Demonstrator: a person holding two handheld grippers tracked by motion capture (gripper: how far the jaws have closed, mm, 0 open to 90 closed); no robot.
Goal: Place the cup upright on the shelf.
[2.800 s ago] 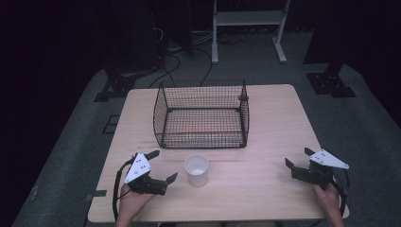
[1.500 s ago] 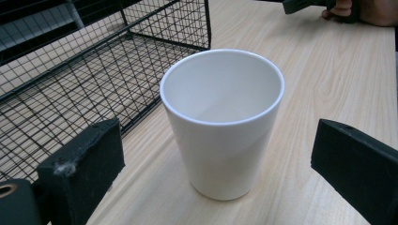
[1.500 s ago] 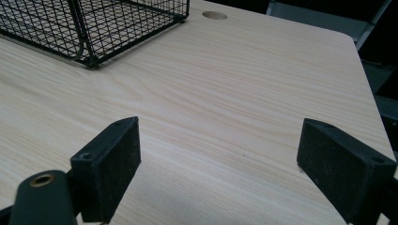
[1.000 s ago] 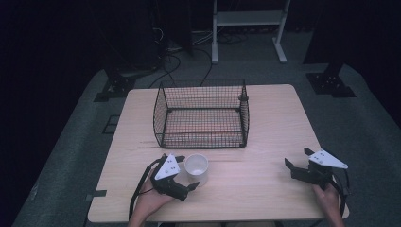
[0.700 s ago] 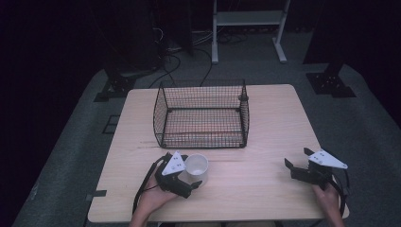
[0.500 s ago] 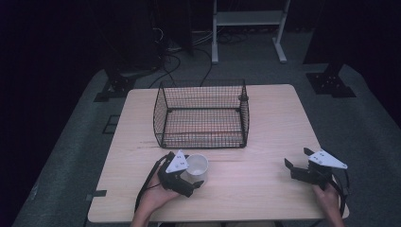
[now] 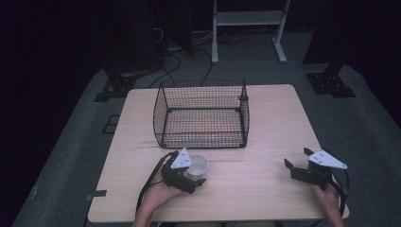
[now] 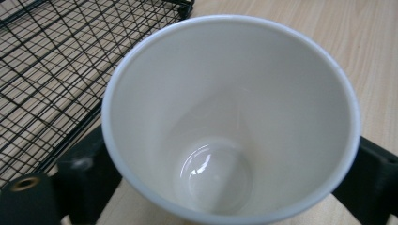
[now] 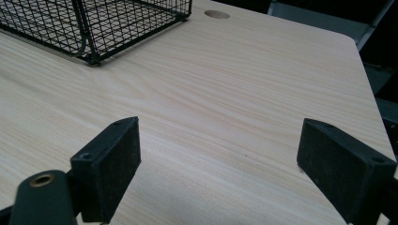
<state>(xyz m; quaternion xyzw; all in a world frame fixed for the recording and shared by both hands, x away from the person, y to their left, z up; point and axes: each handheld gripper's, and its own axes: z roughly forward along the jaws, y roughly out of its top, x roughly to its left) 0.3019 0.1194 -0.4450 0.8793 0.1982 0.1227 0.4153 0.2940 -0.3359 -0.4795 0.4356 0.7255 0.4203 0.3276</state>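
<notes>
A white paper cup (image 7: 198,165) stands empty and upright on the wooden table (image 7: 265,194), just in front of the wire basket. My left gripper (image 7: 191,171) reaches it from the left, and its jaws have just been closing with the cup between them. In the left gripper view both black pads (image 8: 87,176) rest against the walls of the cup (image 8: 225,108). My right gripper (image 7: 297,158) sits low over the right front part of the table. In the right gripper view its jaws (image 9: 234,159) stand wide apart over bare wood.
A black wire basket (image 7: 201,113) with an open top stands at the table's middle back, close behind the cup. The basket's corner (image 9: 94,28) lies far ahead of the right gripper. A round hole (image 9: 217,14) marks the tabletop's far edge.
The left gripper slid right to the cup and its jaws came in around it. The cup stays where it stood. The right gripper has kept still.
</notes>
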